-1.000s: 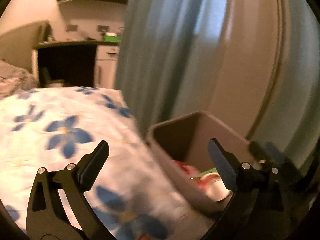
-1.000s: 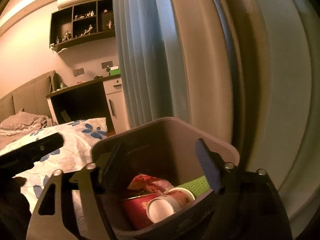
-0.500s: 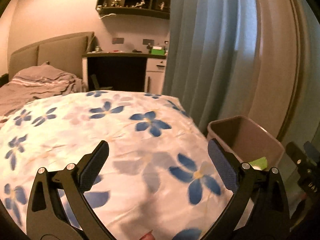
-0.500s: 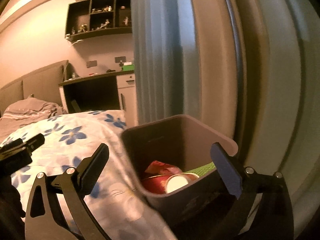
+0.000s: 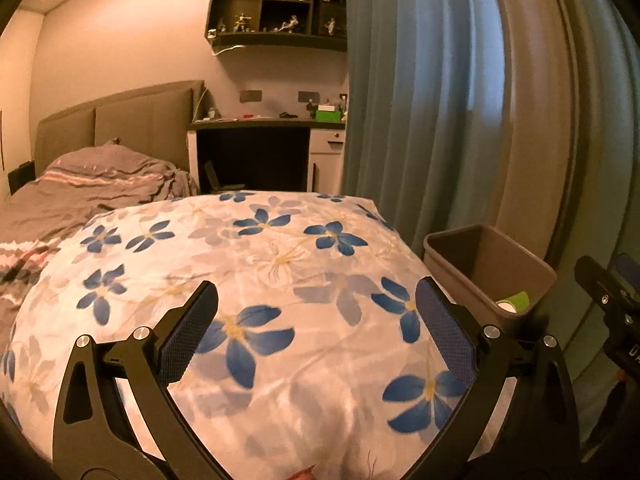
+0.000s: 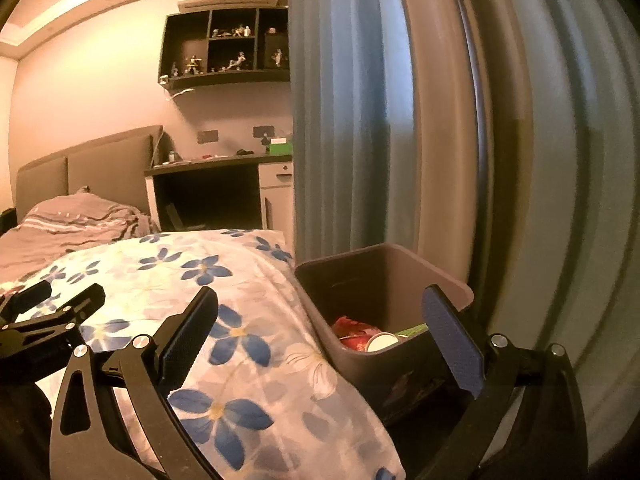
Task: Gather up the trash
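The left gripper (image 5: 316, 312) is over the bed, and its jaws stand wide apart with nothing between them; only the flowered quilt (image 5: 280, 264) shows in the gap. This quilt is white with blue flowers and it covers the near part of the bed, while a grey striped blanket (image 5: 100, 184) lies crumpled further back, near the padded headboard (image 5: 120, 120). The right gripper (image 6: 320, 316) also has its jaws fully spread and it holds nothing; its left finger is over the quilt and its right finger is in front of the near wall of the trash bin (image 6: 400, 276). The bin is a brown rectangular box that stands just beside the edge of the bed, with the blue-grey curtain (image 6: 344, 120) right behind it. Inside the bin, from the right wrist view, I see a red wrapper (image 6: 352, 326), a red cup (image 6: 380, 342) that lies on its side with the white inside toward the camera, and a green thing (image 6: 414, 330) at the right wall. In the left wrist view the bin (image 5: 488, 264) is at the right of the quilt, and only a bit of green and white shows in it. At the far wall there is a dark desk (image 5: 264, 124) with small things on it and a wall shelf (image 5: 276, 12) with little figures.
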The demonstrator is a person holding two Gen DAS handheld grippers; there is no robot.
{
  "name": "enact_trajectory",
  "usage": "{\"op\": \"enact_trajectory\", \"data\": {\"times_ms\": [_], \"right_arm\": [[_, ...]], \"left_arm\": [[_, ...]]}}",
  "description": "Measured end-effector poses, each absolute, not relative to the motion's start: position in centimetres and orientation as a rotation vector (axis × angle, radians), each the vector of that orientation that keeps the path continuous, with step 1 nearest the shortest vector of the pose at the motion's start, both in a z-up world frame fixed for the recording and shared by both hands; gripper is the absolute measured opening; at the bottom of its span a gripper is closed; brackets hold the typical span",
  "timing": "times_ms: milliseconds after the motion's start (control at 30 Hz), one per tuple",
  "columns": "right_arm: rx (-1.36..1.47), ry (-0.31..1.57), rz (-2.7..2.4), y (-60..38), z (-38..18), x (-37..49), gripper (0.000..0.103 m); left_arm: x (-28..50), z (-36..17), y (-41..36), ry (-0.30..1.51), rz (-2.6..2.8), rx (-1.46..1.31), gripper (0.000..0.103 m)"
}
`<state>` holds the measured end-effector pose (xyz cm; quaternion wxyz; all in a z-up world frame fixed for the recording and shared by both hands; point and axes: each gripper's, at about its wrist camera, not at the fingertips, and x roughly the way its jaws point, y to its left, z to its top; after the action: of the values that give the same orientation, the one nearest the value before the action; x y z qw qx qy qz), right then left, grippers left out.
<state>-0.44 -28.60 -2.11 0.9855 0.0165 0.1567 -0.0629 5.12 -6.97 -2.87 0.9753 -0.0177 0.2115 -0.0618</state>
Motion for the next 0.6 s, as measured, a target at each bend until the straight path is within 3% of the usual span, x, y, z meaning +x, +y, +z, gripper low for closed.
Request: {"op": "enact_trajectory", "data": {"times_ms": [600], "right_arm": [[0.015, 0.278, -0.114, -25.7, -1.1, -3.7, 0.097]], "left_arm": [[1.4, -1.4, -4.6, 0.399, -0.114, -0.064, 0.097]]}}
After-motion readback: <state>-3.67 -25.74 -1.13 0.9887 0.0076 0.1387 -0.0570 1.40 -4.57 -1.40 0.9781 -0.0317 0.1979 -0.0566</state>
